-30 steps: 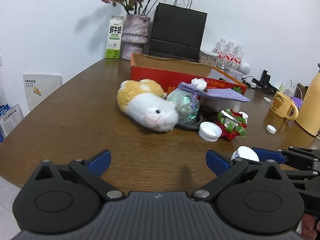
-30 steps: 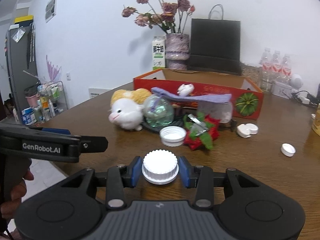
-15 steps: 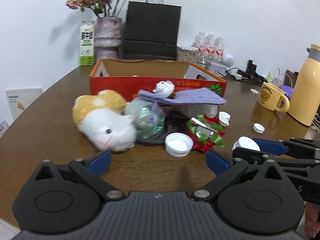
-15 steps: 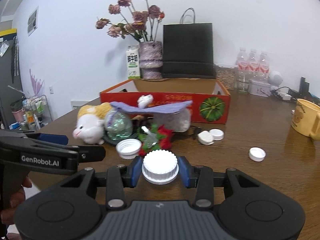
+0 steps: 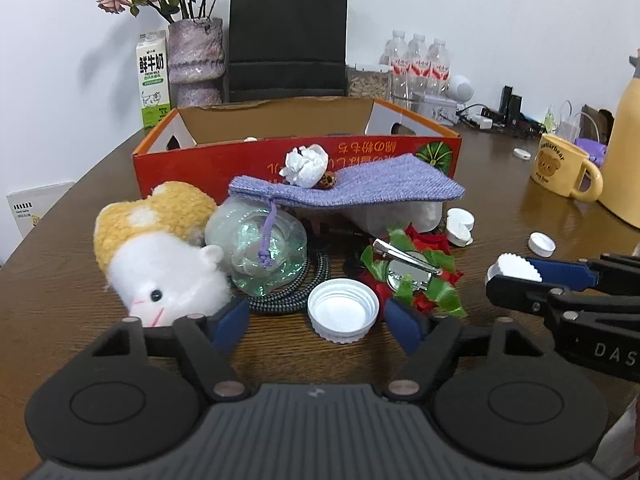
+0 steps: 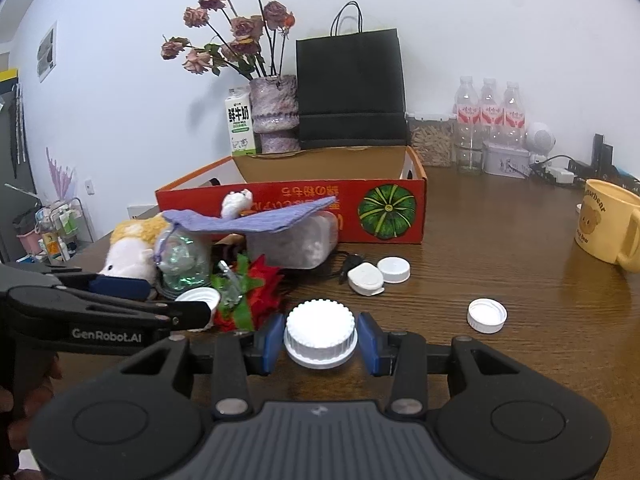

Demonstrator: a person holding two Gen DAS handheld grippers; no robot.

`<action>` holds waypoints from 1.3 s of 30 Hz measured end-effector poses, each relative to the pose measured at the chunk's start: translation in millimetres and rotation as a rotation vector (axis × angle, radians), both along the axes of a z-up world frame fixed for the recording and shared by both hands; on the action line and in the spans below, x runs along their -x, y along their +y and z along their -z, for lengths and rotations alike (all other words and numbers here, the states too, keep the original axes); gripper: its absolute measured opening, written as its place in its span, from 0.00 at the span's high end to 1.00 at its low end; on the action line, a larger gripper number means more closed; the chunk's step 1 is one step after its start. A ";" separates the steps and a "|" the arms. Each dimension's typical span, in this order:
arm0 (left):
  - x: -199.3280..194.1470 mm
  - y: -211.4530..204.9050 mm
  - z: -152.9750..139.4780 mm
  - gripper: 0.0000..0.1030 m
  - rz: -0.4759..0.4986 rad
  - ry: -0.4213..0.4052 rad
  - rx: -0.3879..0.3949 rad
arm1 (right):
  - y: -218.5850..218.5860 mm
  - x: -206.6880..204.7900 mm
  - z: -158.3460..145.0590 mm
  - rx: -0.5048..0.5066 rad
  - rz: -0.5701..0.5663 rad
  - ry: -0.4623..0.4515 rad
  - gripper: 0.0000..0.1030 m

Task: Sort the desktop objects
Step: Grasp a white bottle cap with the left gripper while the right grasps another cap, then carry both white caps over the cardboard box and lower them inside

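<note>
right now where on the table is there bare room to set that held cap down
Bare wood lies between the red box and the yellow mug, broken only by a loose cap. The table's left side beyond the plush toy is bare too. Crowded: the pile before the box, where the left gripper is closing around an upturned cap.

Readable print on the desk things and tools

"GenRobot.AI" is printed in white on the side of the left gripper (image 6: pixel 192 316). "DAS", cut off at the picture's edge, is seen on the right gripper (image 5: pixel 514 270). The milk carton (image 5: pixel 152 78) is marked with the large characters 鲜牛奶 and "FRESH MILK" beneath. Upside-down yellow characters are printed on the red box (image 5: pixel 224 160), not clearly legible. Small dark lettering is curved over a bear on the yellow mug (image 5: pixel 560 170), too small to be read.
</note>
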State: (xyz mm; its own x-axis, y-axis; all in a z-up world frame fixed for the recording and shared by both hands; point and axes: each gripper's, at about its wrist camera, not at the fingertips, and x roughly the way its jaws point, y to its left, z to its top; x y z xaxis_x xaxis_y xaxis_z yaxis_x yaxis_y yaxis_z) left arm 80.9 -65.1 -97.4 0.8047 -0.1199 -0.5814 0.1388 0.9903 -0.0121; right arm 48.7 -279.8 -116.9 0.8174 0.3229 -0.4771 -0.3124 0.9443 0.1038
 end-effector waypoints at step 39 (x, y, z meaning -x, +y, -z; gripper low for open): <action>17.6 3.0 -18.8 0.60 0.031 -0.119 -0.023 | 5.5 3.6 -15.8 0.015 0.002 -0.041 0.62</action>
